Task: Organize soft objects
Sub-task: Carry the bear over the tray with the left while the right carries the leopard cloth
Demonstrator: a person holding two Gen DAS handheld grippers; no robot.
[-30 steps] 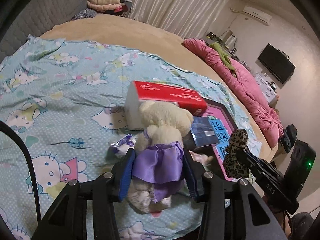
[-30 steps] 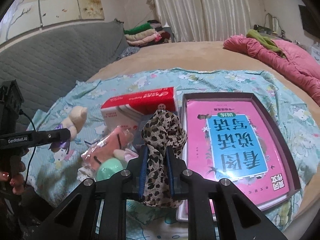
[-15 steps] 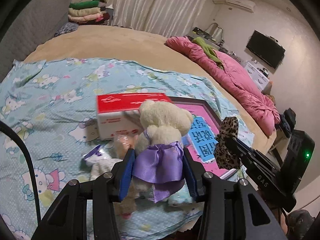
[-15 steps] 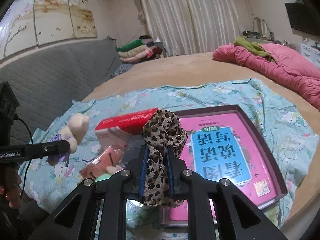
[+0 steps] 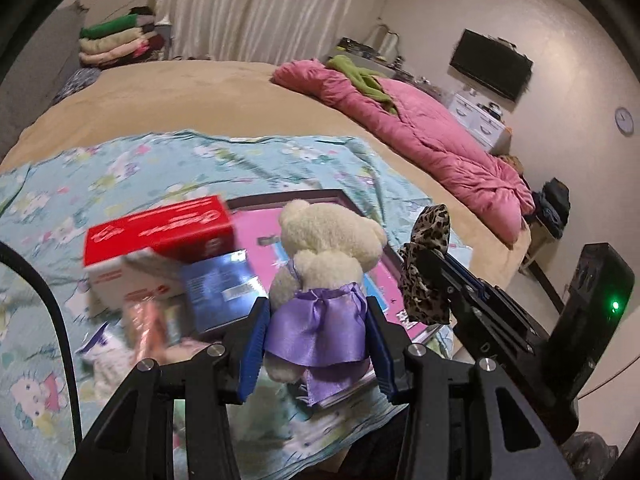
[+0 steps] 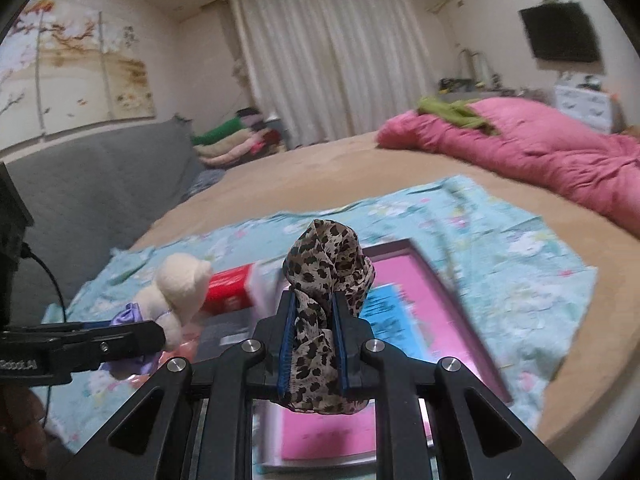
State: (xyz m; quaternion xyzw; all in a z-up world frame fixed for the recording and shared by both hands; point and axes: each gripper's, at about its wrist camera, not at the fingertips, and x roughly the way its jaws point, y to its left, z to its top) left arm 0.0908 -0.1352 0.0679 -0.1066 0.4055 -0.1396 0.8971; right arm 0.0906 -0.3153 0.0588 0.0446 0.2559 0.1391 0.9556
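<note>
My left gripper [image 5: 316, 332] is shut on a cream teddy bear in a purple satin dress [image 5: 320, 276] and holds it up above the bed. My right gripper [image 6: 314, 328] is shut on a bunched leopard-print scarf [image 6: 326, 268], also lifted. The scarf [image 5: 428, 264] and right gripper show at the right of the left wrist view. The teddy bear [image 6: 178, 292] and left gripper show at the left of the right wrist view. Small soft items, among them a pink packet [image 5: 146, 320], lie blurred on the blue cartoon-print sheet [image 5: 160, 168] below.
A red and white box [image 5: 160, 240], a dark blue booklet [image 5: 220, 288] and a pink book in a dark tray [image 6: 420, 292] lie on the sheet. A pink quilt [image 5: 420, 128] lies at the bed's right. Folded clothes [image 5: 116, 40] are stacked at the far end.
Both grippers have risen and pulled back from the bed with the teddy bear and the scarf still held. The objects on the sheet now look lower and farther.
</note>
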